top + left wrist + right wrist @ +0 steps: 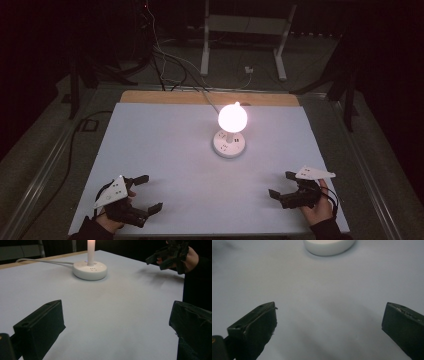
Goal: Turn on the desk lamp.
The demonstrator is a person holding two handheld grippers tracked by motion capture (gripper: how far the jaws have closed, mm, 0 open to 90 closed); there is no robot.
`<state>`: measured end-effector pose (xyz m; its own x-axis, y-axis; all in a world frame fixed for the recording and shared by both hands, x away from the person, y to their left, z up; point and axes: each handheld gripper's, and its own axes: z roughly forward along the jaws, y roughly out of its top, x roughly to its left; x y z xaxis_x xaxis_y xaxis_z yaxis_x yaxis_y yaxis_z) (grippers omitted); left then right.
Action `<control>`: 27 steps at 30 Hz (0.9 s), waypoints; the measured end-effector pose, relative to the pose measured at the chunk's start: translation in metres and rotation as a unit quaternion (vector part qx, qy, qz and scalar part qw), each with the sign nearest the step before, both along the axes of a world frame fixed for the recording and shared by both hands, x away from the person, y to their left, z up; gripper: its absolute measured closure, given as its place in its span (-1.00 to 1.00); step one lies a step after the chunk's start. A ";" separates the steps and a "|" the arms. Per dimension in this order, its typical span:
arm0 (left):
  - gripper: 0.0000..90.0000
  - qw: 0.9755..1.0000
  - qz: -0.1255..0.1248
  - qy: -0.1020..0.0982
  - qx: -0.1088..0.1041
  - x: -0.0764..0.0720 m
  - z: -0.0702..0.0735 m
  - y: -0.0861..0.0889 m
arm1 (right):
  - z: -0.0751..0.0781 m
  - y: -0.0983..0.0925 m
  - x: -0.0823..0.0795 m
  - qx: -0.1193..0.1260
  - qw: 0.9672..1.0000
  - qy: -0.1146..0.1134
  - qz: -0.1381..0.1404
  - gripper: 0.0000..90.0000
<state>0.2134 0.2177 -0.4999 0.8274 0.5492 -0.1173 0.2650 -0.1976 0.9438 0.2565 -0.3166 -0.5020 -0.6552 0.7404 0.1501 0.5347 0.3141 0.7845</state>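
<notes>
Lit globe lamp [232,118] on a round white socket base [229,143], standing at the middle of the white table [165,150], toward its far half. It lies ahead of and between my two grippers, well apart from both. My left gripper [148,191] rests at the near left edge, jaws spread wide and holding nothing; my right gripper [281,185] sits at the near right, likewise released and empty.

The high view shows the glowing bulb and the white cable [207,97] running off the far edge. The left gripper view shows the lamp's stem [91,251], the base's socket slots and my right hand [190,258] farther off. The right gripper view shows the base's near rim [329,246].

Small marks on the base are too small to read.
</notes>
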 end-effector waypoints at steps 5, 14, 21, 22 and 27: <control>-0.99 1.000 -0.001 -0.001 0.001 0.000 0.000 0.000 | -0.005 -0.011 -0.008 -0.006 1.000 0.002 -0.018 -1.00; -0.99 1.000 -0.001 -0.001 0.002 0.000 0.000 -0.001 | -0.009 -0.017 -0.011 -0.006 0.999 -0.002 -0.032 -1.00; -0.99 1.000 -0.001 0.000 0.003 0.000 0.000 -0.001 | -0.010 -0.011 -0.008 -0.011 1.000 -0.001 -0.022 -1.00; -0.99 1.000 -0.001 -0.001 0.004 0.000 0.000 -0.001 | -0.011 -0.011 -0.007 -0.010 1.000 0.000 -0.021 -1.00; -0.99 1.000 -0.001 -0.001 0.004 0.000 0.000 -0.001 | -0.011 -0.009 -0.006 -0.012 1.000 -0.001 -0.020 -1.00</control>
